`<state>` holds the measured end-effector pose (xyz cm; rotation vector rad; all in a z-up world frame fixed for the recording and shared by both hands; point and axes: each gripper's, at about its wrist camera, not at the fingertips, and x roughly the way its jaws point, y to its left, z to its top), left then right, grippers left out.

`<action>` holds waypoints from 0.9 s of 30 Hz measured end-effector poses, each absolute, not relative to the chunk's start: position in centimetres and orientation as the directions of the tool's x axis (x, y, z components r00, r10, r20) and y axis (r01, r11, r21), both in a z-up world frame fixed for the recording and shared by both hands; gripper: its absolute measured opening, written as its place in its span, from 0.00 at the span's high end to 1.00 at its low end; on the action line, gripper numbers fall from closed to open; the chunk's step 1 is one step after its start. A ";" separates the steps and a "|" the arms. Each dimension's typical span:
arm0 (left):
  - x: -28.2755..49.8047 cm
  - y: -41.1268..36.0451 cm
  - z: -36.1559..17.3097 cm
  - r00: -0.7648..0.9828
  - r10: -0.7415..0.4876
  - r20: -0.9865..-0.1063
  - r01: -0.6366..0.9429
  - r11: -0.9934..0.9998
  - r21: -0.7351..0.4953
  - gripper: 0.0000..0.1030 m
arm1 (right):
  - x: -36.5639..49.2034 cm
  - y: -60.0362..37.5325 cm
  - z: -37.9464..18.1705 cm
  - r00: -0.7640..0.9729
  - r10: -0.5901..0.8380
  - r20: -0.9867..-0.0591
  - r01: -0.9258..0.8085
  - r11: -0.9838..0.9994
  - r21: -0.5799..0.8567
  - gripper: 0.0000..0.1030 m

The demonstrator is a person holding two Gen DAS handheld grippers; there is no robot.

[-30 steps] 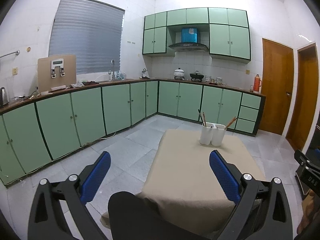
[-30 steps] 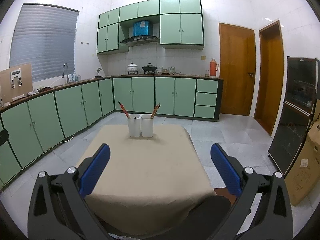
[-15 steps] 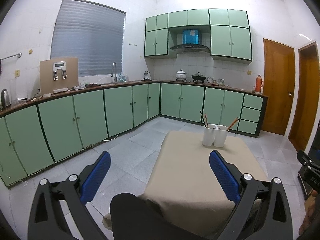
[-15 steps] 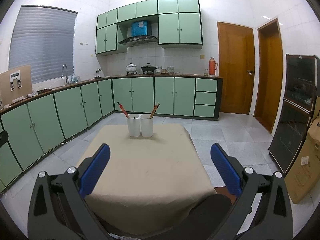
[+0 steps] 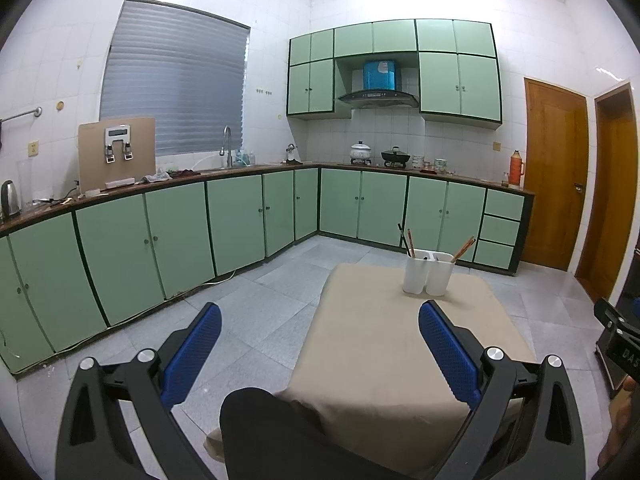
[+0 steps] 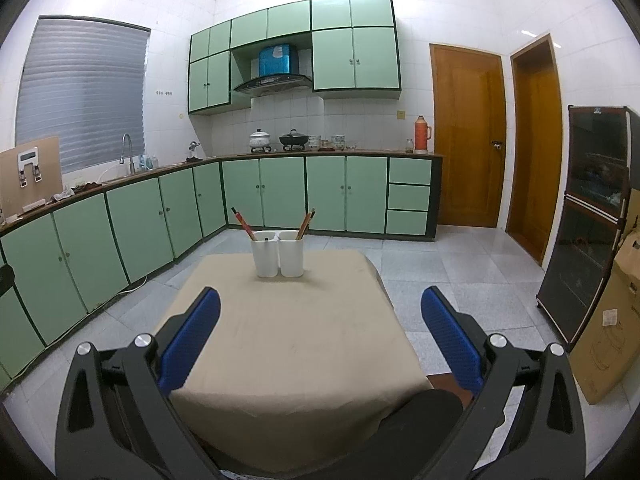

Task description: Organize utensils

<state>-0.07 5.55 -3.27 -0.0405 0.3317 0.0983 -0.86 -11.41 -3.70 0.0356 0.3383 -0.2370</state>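
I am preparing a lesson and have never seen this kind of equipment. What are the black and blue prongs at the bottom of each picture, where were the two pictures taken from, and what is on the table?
There is no robot here. A person holds a hand tool in each hand, and each tool has a camera looking forward along its two blue-padded fingers. One picture comes from the left gripper, the other from the right gripper. Both are open and hold nothing. On the cloth-covered table stand two white holders side by side, with chopsticks sticking out. Behind is a kitchen with green cabinets.
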 end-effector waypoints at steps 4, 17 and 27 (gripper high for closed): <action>-0.1 5.5 -3.3 0.941 0.089 -0.326 -0.102 0.994 -0.023 0.06 | -0.9 -11.4 -3.8 0.917 -0.225 -0.329 0.238 0.971 -0.002 0.05; 0.0 5.5 -2.8 0.943 0.086 -0.322 -0.098 0.995 -0.023 0.06 | -1.0 -11.6 -3.8 0.919 -0.230 -0.322 0.243 0.970 0.003 0.05; 0.0 5.4 -2.7 0.943 0.086 -0.322 -0.099 0.995 -0.023 0.06 | -1.1 -11.6 -3.9 0.919 -0.229 -0.321 0.243 0.970 0.004 0.05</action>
